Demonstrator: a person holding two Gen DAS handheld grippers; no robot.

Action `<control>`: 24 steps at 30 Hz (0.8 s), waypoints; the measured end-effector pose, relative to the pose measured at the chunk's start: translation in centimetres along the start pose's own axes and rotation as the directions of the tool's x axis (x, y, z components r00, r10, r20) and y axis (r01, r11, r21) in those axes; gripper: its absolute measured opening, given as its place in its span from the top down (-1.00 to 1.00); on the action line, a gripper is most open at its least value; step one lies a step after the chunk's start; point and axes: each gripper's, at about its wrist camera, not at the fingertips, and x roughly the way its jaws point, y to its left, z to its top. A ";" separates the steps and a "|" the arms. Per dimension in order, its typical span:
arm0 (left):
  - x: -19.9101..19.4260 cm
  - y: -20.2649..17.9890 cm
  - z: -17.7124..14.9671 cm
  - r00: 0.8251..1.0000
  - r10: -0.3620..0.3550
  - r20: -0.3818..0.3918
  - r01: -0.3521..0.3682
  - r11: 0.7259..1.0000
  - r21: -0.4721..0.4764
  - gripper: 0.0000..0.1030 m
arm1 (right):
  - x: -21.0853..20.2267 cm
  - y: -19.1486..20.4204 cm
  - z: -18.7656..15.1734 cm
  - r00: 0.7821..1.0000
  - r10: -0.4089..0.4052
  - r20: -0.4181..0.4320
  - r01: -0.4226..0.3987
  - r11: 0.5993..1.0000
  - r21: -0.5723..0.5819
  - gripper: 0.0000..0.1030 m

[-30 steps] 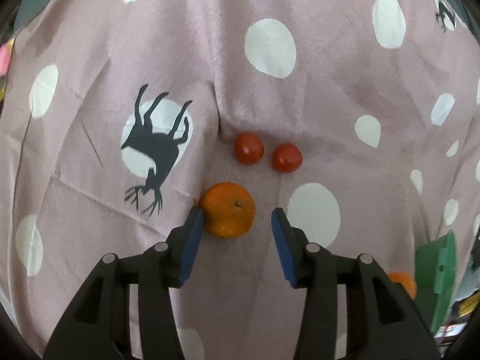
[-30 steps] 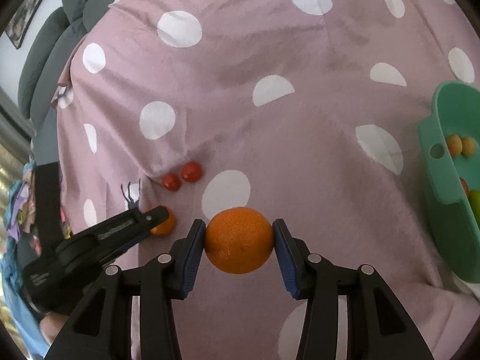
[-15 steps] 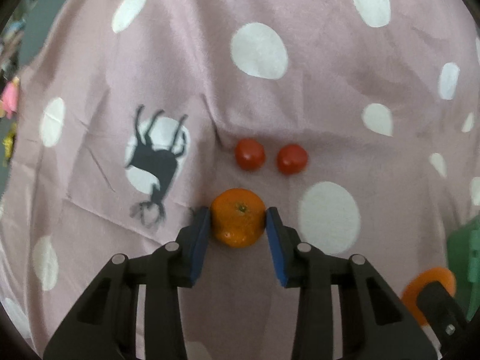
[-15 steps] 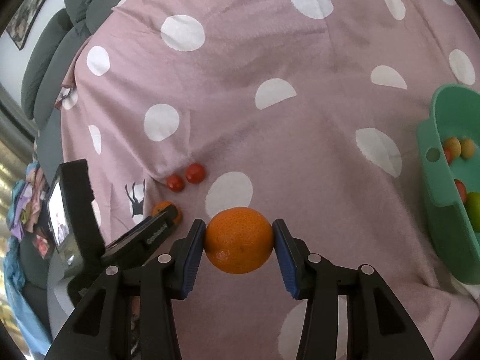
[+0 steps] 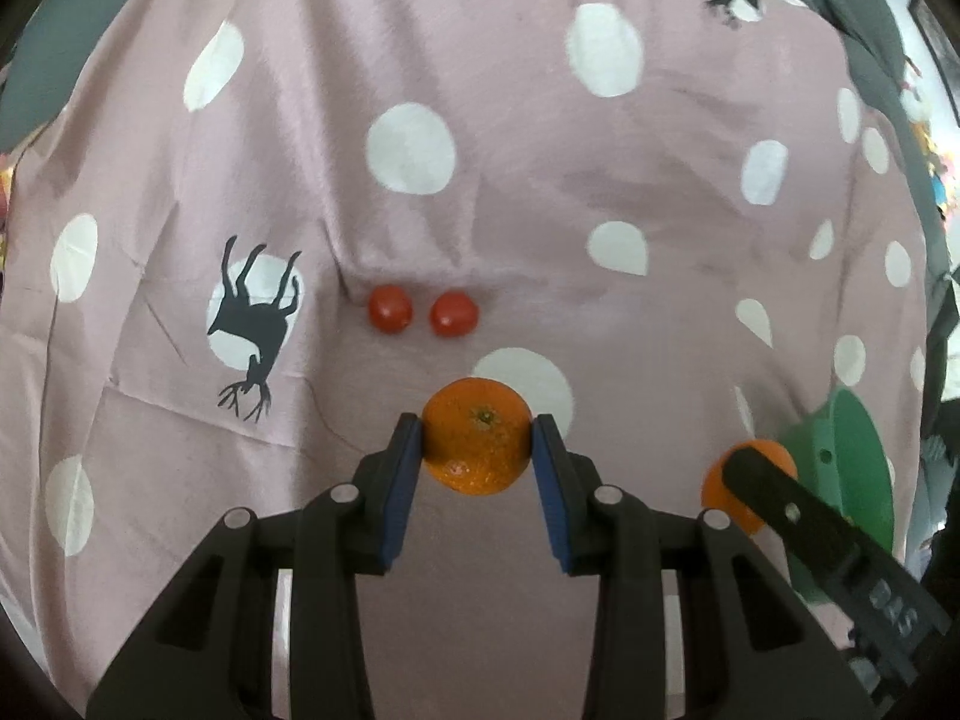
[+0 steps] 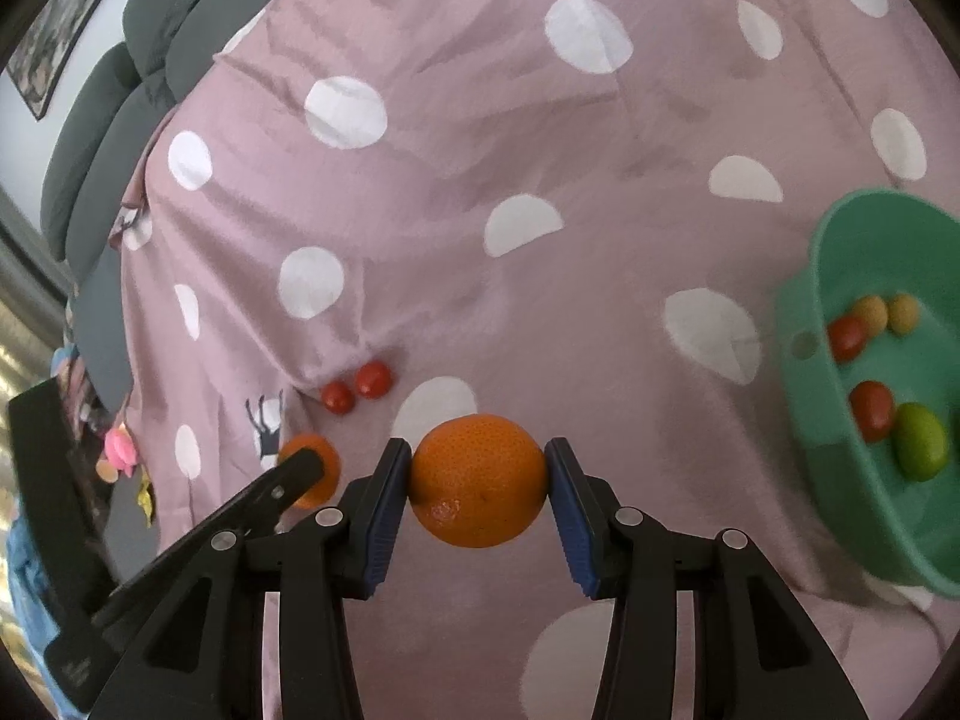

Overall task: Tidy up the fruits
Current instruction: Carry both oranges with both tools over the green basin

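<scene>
Green plastic bowl (image 6: pixel 852 240) sits at the right edge of the pink polka-dot cloth (image 6: pixel 480 210). Inside it: two red tomatoes (image 6: pixel 871 411), two small yellowish fruits (image 6: pixel 887 313), one green lime (image 6: pixel 921 443). In the left wrist view only part of the bowl shows, contents hidden.

Left gripper (image 5: pixel 478 453): jaws about half open, blue pads pressed on both sides of a small orange (image 5: pixel 477 443), stem end facing the camera. Jaws have just been closing onto it; the orange sits between the pads, clear of the cloth.

Right gripper (image 6: pixel 478 480): narrow-to-mid opening, pads clamped on a larger orange (image 6: pixel 478 479), held above the cloth, well left of the bowl.

On the cloth, two cherry tomatoes (image 5: pixel 423 309) lie side by side, nearly touching, in a fold just right of the black deer print (image 5: pixel 255 324), beyond the left gripper's fingertips.
</scene>
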 end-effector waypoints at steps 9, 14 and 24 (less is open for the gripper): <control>-3.1 -1.0 -0.4 0.996 -0.083 0.043 0.081 0.995 0.052 0.29 | -0.9 -1.5 0.6 0.998 -0.057 0.041 0.056 0.998 0.029 0.07; -4.5 -0.3 0.1 0.990 -0.120 0.075 0.119 0.993 0.016 0.29 | -1.4 -2.1 0.4 0.994 -0.088 0.063 0.086 0.996 0.035 0.07; -5.2 -3.1 -0.8 0.984 -0.173 0.051 0.168 0.982 0.092 0.29 | -2.0 -3.8 0.4 0.988 -0.132 0.074 0.128 0.990 0.058 0.07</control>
